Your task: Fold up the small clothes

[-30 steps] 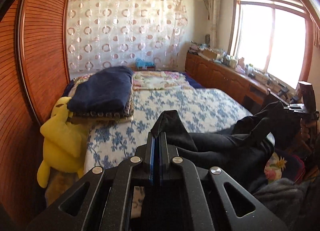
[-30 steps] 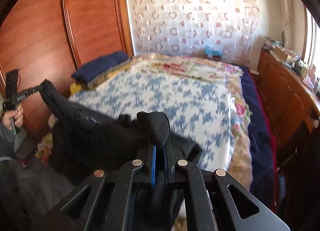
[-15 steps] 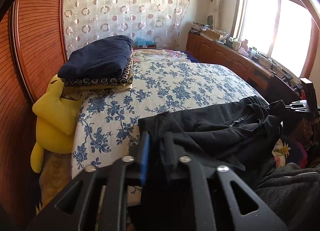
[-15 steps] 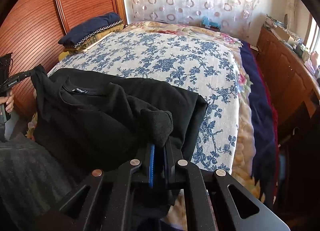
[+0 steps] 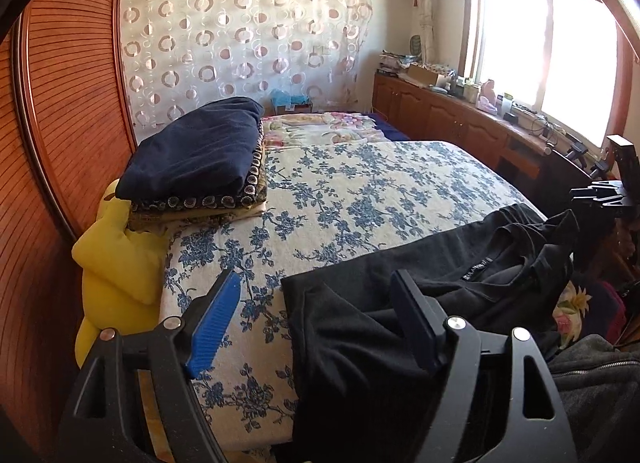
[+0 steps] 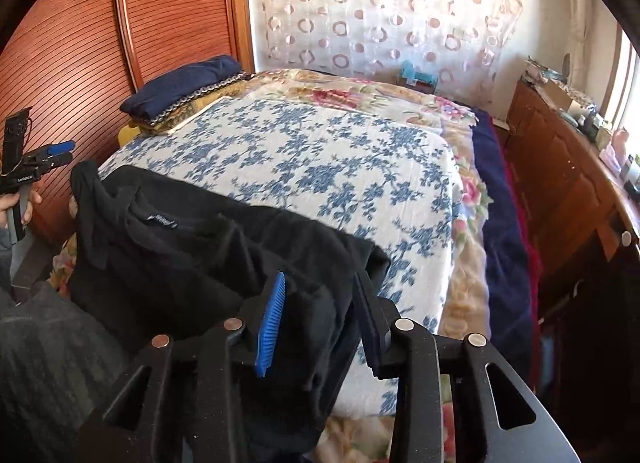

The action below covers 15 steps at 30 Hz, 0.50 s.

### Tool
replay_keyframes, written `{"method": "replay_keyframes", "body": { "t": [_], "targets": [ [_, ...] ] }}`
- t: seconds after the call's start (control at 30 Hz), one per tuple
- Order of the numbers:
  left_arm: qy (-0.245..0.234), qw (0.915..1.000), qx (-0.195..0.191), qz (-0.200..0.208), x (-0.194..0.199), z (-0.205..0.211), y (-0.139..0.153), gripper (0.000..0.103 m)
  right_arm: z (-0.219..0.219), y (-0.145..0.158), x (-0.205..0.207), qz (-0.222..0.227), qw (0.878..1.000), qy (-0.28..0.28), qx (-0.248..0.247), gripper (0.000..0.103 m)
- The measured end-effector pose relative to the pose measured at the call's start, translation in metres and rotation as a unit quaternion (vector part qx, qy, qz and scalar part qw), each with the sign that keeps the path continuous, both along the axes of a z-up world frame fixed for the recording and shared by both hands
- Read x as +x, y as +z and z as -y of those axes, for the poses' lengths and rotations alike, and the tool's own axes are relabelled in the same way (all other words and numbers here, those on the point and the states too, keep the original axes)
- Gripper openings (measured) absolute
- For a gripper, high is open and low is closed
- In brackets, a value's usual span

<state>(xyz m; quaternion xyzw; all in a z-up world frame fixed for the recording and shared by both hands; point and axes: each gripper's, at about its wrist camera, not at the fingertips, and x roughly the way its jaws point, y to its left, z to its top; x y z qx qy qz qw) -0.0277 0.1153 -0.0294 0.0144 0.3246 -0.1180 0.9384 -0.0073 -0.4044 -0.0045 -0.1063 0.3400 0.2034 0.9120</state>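
A black garment [image 5: 400, 295] lies spread across the near edge of the bed, its neck label facing up; it also shows in the right wrist view [image 6: 192, 259]. My left gripper [image 5: 316, 303] is open at the garment's left corner, with cloth lying past its right finger. My right gripper [image 6: 320, 295] is open at the garment's right corner, and a fold of black cloth sits loose between its jaws. The left gripper [image 6: 56, 155] shows at the far left of the right wrist view.
The bed [image 5: 360, 183] has a blue floral cover. A stack of folded clothes [image 5: 200, 167] topped with navy cloth sits at its far left, above a yellow plush toy [image 5: 116, 263]. A wooden wardrobe stands on the left, and a cluttered wooden cabinet [image 5: 460, 119] under the window.
Both grippers lowered the black garment onto the bed and opened, the left before the right. The garment was held up stretched between them and now lies on the cover.
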Motion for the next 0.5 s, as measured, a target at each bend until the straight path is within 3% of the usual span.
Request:
{"method": "replay_keyframes", "body": {
  "t": [0.4, 0.5],
  "targets": [
    [0.053, 0.9981, 0.000, -0.030, 0.060, -0.019, -0.021, 0.078, -0.016, -0.034, 0.069, -0.011, 0.999, -0.036, 0.012, 0.043],
    [0.053, 0.9975, -0.010, -0.046, 0.068, -0.023, -0.033, 0.078, -0.019, -0.045, 0.083, -0.030, 0.999, -0.043, 0.008, 0.050]
  ]
}}
